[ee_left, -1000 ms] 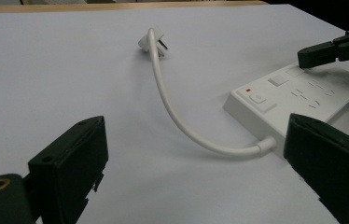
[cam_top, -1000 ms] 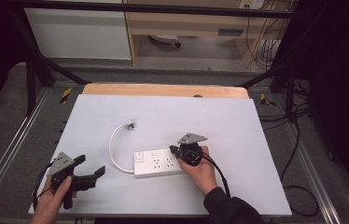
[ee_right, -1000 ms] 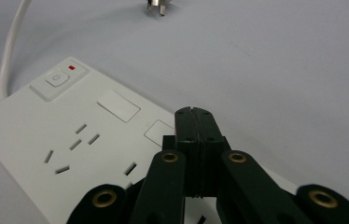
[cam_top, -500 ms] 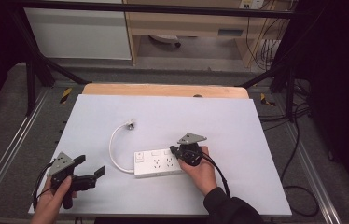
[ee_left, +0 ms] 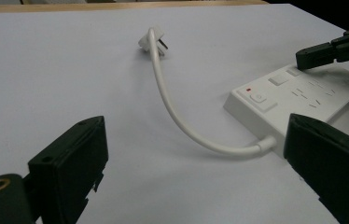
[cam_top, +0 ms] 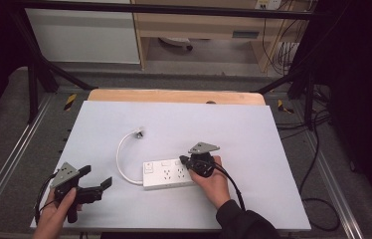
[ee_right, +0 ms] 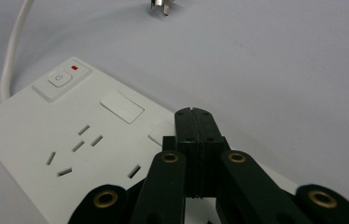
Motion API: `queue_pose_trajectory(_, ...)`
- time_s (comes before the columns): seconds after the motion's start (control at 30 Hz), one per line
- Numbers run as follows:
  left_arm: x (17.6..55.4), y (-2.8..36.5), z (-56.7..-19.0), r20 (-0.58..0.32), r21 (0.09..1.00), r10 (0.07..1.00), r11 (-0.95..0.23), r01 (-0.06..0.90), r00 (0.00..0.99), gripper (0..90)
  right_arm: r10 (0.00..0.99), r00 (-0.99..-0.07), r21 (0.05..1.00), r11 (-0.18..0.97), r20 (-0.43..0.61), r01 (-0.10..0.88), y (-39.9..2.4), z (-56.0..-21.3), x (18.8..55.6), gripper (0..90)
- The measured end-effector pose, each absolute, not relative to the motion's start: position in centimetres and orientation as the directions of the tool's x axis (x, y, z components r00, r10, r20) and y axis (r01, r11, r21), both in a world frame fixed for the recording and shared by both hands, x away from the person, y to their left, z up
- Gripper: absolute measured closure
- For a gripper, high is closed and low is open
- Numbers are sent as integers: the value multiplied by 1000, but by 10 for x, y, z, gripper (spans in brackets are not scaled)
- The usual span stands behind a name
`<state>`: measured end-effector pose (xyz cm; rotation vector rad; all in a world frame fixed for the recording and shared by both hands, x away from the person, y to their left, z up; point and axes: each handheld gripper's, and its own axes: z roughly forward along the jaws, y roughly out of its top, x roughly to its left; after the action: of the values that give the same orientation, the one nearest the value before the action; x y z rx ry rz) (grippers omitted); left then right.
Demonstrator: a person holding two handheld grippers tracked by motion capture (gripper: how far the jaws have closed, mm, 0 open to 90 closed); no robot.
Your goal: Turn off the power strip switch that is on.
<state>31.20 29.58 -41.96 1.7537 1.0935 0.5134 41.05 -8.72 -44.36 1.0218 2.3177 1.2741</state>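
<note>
A white power strip [cam_top: 169, 173] lies flat, face up, near the front middle of the counter. Its top carries a power button with a small red light [ee_right: 74, 67] at the left end, two blank square covers and rows of socket slots. A short white cord [cam_top: 122, 162] leaves that left end, curves away and ends in a white plug [cam_top: 139, 133] lying on the counter.

A lab: framed rig table [cam_top: 124, 119], trailing cables [cam_top: 293, 55].
</note>
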Motion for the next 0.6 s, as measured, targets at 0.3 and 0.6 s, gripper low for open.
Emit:
queue_pose_trajectory(0.3, 312, 296, -420, -131, 887, 853, -128, 445, 506, 63, 708, -703, 840, 339, 68, 423, -88, -440, 409, 900)
queue_pose_trajectory(0.6, 312, 296, -420, -130, 884, 855, -130, 449, 503, 64, 713, -697, 850, 317, 78, 420, -89, -436, 409, 867)
